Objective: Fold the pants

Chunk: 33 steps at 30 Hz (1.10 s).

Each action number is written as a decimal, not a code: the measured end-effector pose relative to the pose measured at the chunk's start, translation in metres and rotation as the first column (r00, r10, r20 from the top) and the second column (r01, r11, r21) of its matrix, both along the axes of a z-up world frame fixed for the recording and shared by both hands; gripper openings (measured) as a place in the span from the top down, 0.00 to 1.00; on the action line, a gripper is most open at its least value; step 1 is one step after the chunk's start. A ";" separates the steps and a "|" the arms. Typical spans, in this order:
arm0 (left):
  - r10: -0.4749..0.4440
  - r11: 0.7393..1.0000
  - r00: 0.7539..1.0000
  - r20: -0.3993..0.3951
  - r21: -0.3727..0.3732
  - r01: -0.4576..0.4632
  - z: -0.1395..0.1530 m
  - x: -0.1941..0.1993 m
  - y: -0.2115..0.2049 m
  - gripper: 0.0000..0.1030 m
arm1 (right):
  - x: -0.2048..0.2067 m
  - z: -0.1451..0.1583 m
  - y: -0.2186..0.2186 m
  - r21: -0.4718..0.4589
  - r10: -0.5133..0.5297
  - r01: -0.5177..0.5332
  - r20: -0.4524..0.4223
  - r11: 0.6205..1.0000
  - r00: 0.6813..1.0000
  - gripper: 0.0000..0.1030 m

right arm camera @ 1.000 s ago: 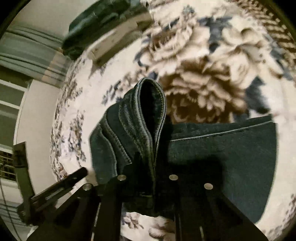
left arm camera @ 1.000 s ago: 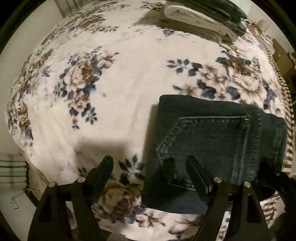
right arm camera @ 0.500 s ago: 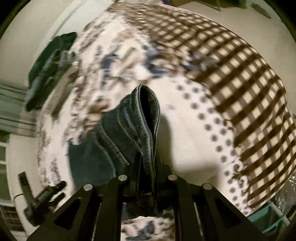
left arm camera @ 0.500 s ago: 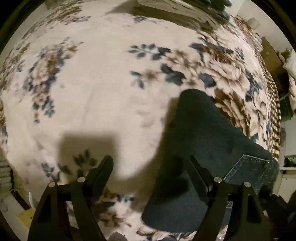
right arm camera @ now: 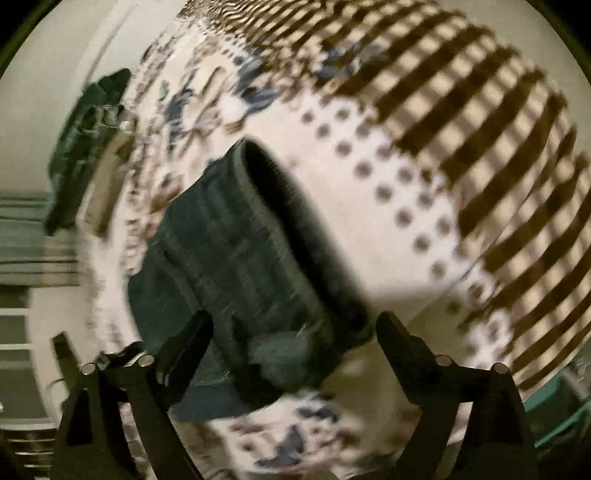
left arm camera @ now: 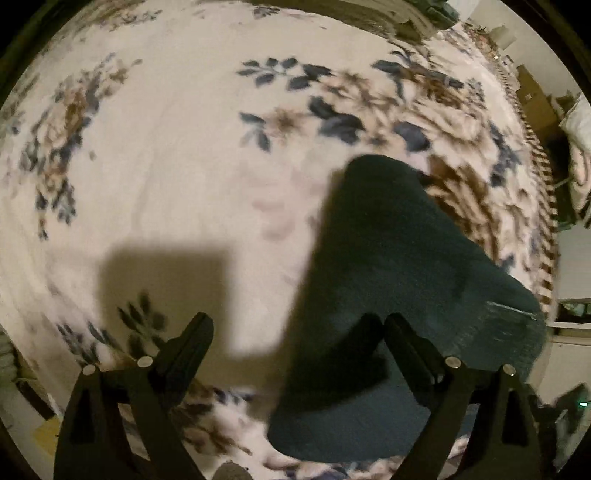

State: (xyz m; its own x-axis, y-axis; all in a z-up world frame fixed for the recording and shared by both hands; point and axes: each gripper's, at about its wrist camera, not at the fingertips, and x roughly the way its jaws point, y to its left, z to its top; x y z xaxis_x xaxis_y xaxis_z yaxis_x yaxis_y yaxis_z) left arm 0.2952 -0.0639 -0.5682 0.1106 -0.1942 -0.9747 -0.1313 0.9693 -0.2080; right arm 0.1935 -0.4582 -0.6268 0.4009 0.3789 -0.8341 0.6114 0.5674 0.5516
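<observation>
The folded dark denim pants [left arm camera: 388, 280] lie on a cream floral blanket [left arm camera: 184, 155]. In the left wrist view they fill the lower right, under and beyond my right finger. My left gripper [left arm camera: 295, 328] is open and holds nothing. In the right wrist view the pants [right arm camera: 251, 258] show their thick folded waistband edge between my fingers. My right gripper [right arm camera: 293, 328] is open, its fingers standing wide on either side of the bundle, not touching it. This view is blurred.
A stack of folded dark and light clothes [right arm camera: 88, 155] lies at the far end of the bed; it also shows in the left wrist view [left arm camera: 406, 14]. A brown checked border [right arm camera: 480, 129] marks the blanket's edge. The left gripper [right arm camera: 74, 354] shows at the lower left.
My right gripper has opened and let go of the pants' waistband, which it held pinched in the earlier frames. Both cameras swung; the pants turned over and the back pocket is out of sight.
</observation>
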 end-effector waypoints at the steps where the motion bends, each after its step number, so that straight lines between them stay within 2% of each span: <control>1: -0.004 1.000 1.000 -0.003 -0.007 0.004 0.001 -0.003 -0.004 0.08 | -0.001 -0.008 0.004 0.044 0.001 -0.002 0.004 0.999 1.000 0.03; 6: -0.053 0.999 0.998 -0.015 0.011 0.053 -0.012 -0.009 -0.019 0.07 | 0.009 -0.048 0.020 0.164 -0.005 0.007 -0.012 0.986 1.000 0.03; 10: -0.074 0.997 0.997 -0.025 0.020 0.075 -0.027 -0.006 -0.021 0.00 | 0.026 -0.063 0.033 0.169 0.009 -0.014 0.033 0.985 0.999 0.02; 13: -0.085 0.996 0.996 -0.024 0.007 0.085 -0.033 -0.003 -0.020 0.00 | 0.032 -0.066 0.035 0.164 0.004 -0.014 0.058 0.986 0.998 0.02; 15: -0.090 0.996 0.996 -0.023 -0.002 0.090 -0.035 -0.002 -0.019 0.00 | 0.030 -0.064 0.033 0.178 -0.037 0.021 0.088 0.984 0.995 0.06; 17: -0.090 0.996 0.996 -0.021 -0.016 0.090 -0.037 0.000 -0.018 0.00 | 0.028 -0.057 0.033 0.165 -0.061 0.040 0.122 0.986 0.991 0.14; 19: -0.087 0.996 0.996 -0.022 -0.035 0.087 -0.041 0.002 -0.018 0.00 | 0.030 -0.048 0.035 0.138 -0.044 0.022 0.156 0.990 0.987 0.15; 24: -0.081 0.994 0.996 -0.024 -0.081 0.078 -0.049 -0.001 -0.015 0.00 | 0.045 -0.073 0.035 0.186 -0.043 0.020 0.118 0.982 0.992 0.13; 27: -0.066 0.991 0.998 -0.025 -0.122 0.062 -0.055 -0.002 -0.011 0.00 | 0.051 -0.071 0.039 0.158 -0.033 0.013 0.125 0.987 0.992 0.13; 30: -0.025 0.983 0.999 -0.027 -0.183 0.020 -0.062 -0.003 0.002 0.00 | 0.051 -0.067 0.044 0.134 -0.035 0.016 0.134 0.991 0.990 0.19; 33: -0.035 0.980 0.999 -0.019 -0.195 0.031 -0.061 -0.004 0.005 0.01 | 0.048 -0.061 0.040 0.117 -0.038 0.021 0.149 0.993 0.988 0.25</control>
